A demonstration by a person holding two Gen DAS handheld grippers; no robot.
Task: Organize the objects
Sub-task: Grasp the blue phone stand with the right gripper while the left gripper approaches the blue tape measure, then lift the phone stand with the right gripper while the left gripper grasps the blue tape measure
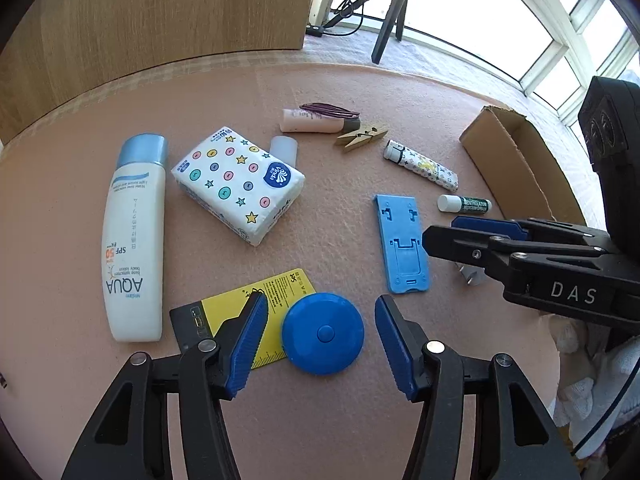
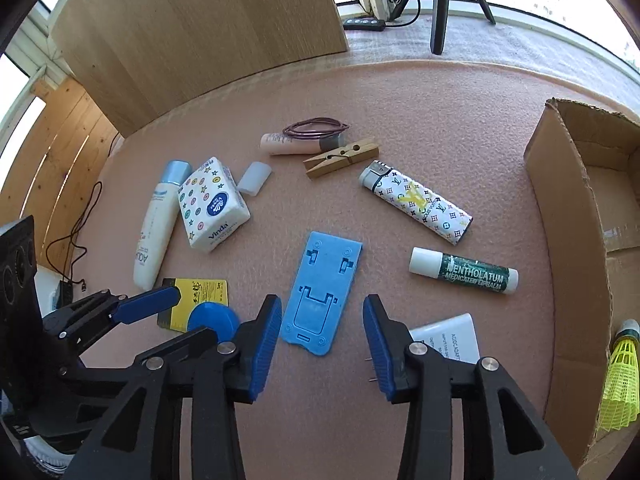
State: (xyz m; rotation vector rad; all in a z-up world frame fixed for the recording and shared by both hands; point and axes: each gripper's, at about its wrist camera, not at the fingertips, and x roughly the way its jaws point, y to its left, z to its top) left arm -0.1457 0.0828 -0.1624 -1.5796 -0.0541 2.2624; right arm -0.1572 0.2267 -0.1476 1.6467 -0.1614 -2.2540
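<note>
My left gripper (image 1: 321, 344) stands open over the pink mat, its blue pads on either side of a round blue tape measure (image 1: 323, 334) without touching it. The tape measure rests partly on a yellow and black card (image 1: 240, 304). My right gripper (image 2: 320, 346) is also open, just above the near end of a flat blue phone stand (image 2: 320, 292) that lies on the mat. A white plug adapter (image 2: 448, 336) sits partly hidden behind its right finger. An open cardboard box (image 2: 568, 216) stands at the right, with a yellow shuttlecock (image 2: 622, 376) inside.
Spread over the mat are a white sunscreen bottle (image 1: 134, 236), a tissue pack (image 1: 238, 182), a patterned lighter (image 2: 416, 202), a green lip balm (image 2: 464, 272), a wooden peg (image 2: 340, 158), a pink tube with hair ties (image 2: 296, 142) and a translucent cap (image 2: 254, 178). A wooden panel and tripod stand behind.
</note>
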